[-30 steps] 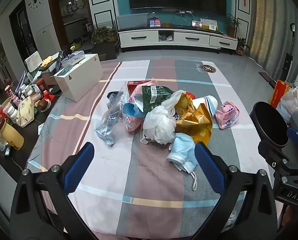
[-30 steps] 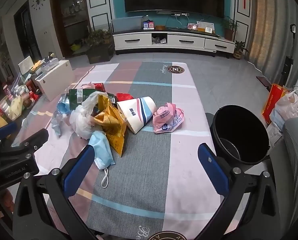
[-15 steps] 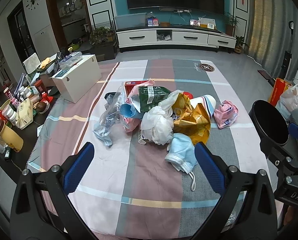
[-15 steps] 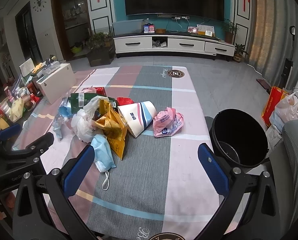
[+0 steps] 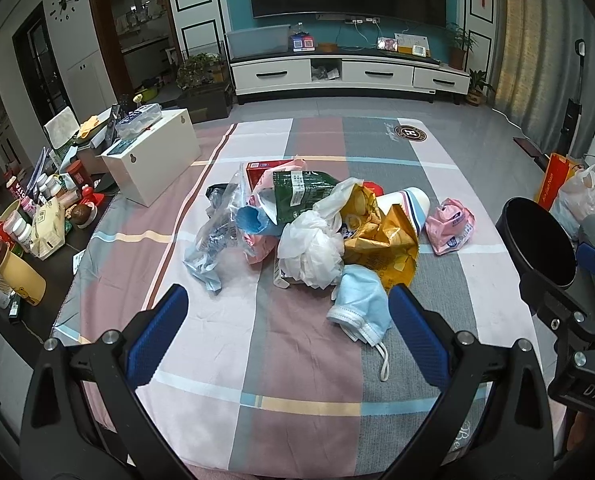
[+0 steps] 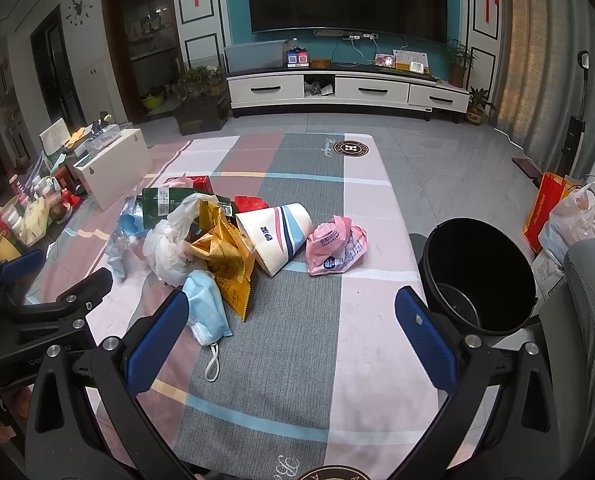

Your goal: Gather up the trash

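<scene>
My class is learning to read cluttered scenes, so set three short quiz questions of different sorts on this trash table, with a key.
1. True or false: the bin stands on the table.
2. Which lies nearest the grippers: A the pink bag, B the mask, C the cup?
3. Fill in: both grippers, left gripper and right gripper, are ____.

Key: 1 false, it stands beside the table's right edge. 2 B. 3 open, holding nothing.
</scene>
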Available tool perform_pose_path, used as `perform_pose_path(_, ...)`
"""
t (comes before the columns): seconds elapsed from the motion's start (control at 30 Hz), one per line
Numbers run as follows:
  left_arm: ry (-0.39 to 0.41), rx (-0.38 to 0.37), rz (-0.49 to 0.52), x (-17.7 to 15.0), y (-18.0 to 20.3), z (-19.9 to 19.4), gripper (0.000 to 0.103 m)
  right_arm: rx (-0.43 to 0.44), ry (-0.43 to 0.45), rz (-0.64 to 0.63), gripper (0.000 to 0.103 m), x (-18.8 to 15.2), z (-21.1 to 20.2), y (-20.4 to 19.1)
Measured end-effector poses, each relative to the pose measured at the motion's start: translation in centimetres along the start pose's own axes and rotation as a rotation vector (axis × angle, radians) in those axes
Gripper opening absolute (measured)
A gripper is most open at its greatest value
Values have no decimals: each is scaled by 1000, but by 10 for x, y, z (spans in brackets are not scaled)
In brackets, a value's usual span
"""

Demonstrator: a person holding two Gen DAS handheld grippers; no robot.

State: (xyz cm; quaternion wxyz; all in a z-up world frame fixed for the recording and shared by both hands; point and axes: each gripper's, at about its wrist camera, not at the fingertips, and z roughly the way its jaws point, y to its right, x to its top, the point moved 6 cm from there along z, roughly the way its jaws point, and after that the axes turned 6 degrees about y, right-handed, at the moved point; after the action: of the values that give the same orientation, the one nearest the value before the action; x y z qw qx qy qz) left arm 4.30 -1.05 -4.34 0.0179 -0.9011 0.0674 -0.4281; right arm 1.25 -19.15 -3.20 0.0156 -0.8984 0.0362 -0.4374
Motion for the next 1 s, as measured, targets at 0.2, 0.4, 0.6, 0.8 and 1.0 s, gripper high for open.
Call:
perform_pose_path(0.2,2,4,7,-1,1,0,100,-1,0,1,101,-1,1,0)
perform_pose_path(0.4,-7,2,13,-4,4,2,100,-4,1,0,101,-1,0,-1)
perform_pose_path(0.6,-3,12,33,-4,3,4,100,-4,-5,6,101,-3,1,0)
perform_pose_path(0.8,-26,-40,5,-8,-6,15,100,50,-39,26,101,-9,14,2)
perform_pose_path(1.0,-25,-148,-77,-24,-31,34,100,98,-68,23,101,-26,32,7)
